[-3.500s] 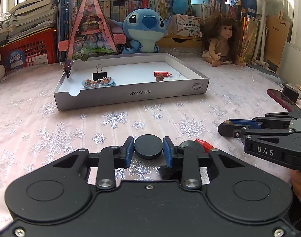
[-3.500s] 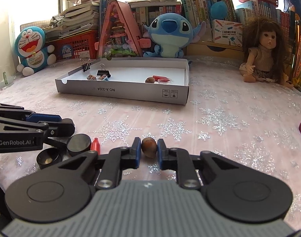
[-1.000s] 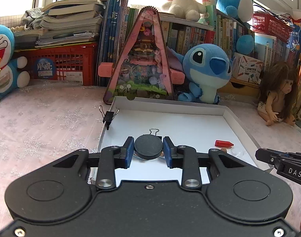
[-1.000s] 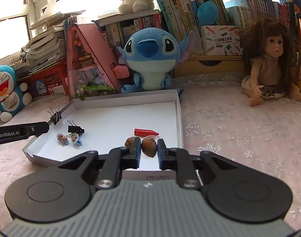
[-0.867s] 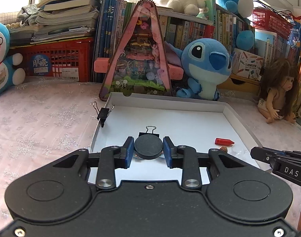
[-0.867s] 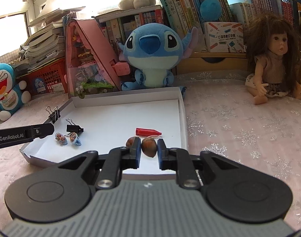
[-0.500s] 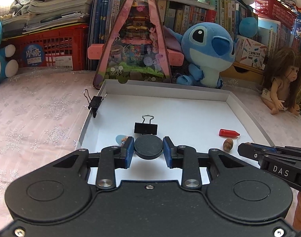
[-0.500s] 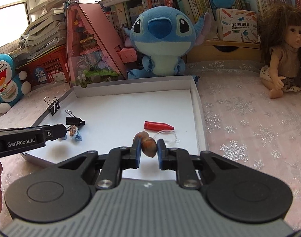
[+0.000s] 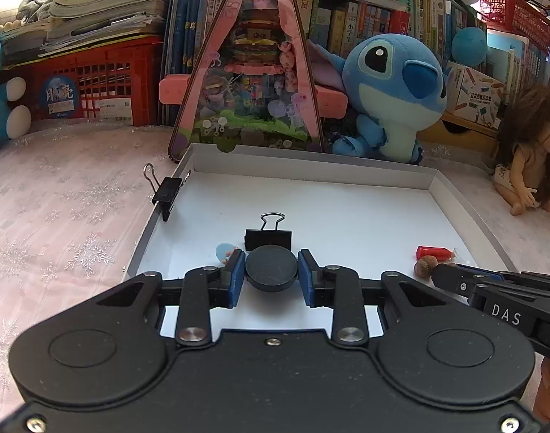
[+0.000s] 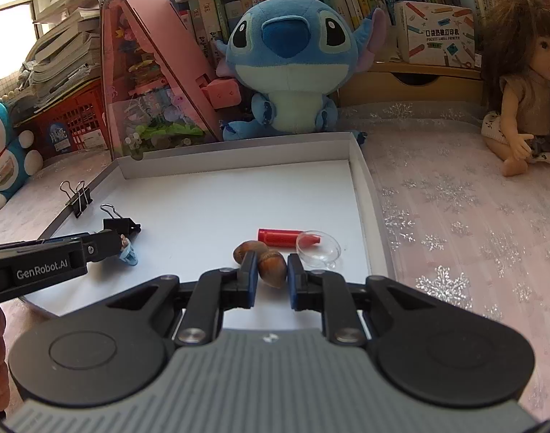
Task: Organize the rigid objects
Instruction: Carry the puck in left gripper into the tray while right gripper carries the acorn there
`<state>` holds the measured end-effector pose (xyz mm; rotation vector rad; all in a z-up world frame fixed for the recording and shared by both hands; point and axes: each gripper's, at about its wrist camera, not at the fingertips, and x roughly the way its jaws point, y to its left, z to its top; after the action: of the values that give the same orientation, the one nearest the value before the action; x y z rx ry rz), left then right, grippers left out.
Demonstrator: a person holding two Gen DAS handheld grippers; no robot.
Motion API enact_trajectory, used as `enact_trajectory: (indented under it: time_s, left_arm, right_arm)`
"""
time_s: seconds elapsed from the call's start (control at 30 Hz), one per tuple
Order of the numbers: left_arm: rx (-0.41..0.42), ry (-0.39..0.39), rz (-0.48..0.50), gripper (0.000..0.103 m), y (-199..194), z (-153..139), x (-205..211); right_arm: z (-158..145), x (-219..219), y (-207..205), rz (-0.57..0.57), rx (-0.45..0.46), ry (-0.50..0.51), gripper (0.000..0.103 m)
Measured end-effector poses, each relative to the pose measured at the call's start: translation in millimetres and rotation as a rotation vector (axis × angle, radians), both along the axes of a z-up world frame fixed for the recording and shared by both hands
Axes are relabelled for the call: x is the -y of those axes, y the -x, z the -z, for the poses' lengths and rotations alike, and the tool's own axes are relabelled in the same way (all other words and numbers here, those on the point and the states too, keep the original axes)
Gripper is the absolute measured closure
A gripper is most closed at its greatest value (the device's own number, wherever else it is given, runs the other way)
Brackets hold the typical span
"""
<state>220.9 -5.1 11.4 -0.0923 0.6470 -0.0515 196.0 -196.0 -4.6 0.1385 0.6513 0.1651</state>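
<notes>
My left gripper (image 9: pixel 271 270) is shut on a black round disc (image 9: pixel 272 267) and holds it low over the near left part of the white shallow box (image 9: pixel 311 169), just in front of a black binder clip (image 9: pixel 268 238). My right gripper (image 10: pixel 269 270) is shut on a brown acorn-like nut (image 10: pixel 273 265) over the near right part of the box (image 10: pixel 361 176), beside a second nut (image 10: pixel 246 249), a red crayon piece (image 10: pixel 278 236) and a clear dome (image 10: pixel 318 249). The right gripper also shows in the left wrist view (image 9: pixel 444 276).
Another binder clip (image 9: pixel 164 189) is clamped on the box's left wall. Small blue-and-pink figurines (image 10: pixel 127 250) lie by the left gripper's tip. A pink triangular toy house (image 9: pixel 246 72), a Stitch plush (image 9: pixel 390 90), a doll (image 10: pixel 527 83) and books stand behind the box.
Both grippers have moved forward and lower over the box, each still holding its object. The nut now hangs just above the box floor beside the other nut.
</notes>
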Motion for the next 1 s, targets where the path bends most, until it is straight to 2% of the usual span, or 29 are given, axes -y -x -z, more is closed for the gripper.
enact_trajectory:
  time_s: [0.77,0.83,0.93,1.0]
  left_arm:
    - [0.018,-0.038,-0.024,0.073,-20.5,1.4,9.5]
    - [0.015,-0.041,-0.019,0.073,-19.3,0.7,9.8]
    - [0.014,-0.029,-0.015,0.072,-15.8,-1.4,8.5]
    - [0.019,-0.028,-0.009,0.066,-12.1,-3.3,8.4]
  right_arm:
    - [2.5,2.2,-18.5,0.015,0.011,0.018,0.082]
    - [1.7,3.7,-16.6,0.012,0.010,-0.001,0.077]
    - [0.1,3.9,-13.1,0.008,0.018,-0.003,0.076]
    - [-1.4,4.3,-10.4,0.003,0.021,-0.005,0.066]
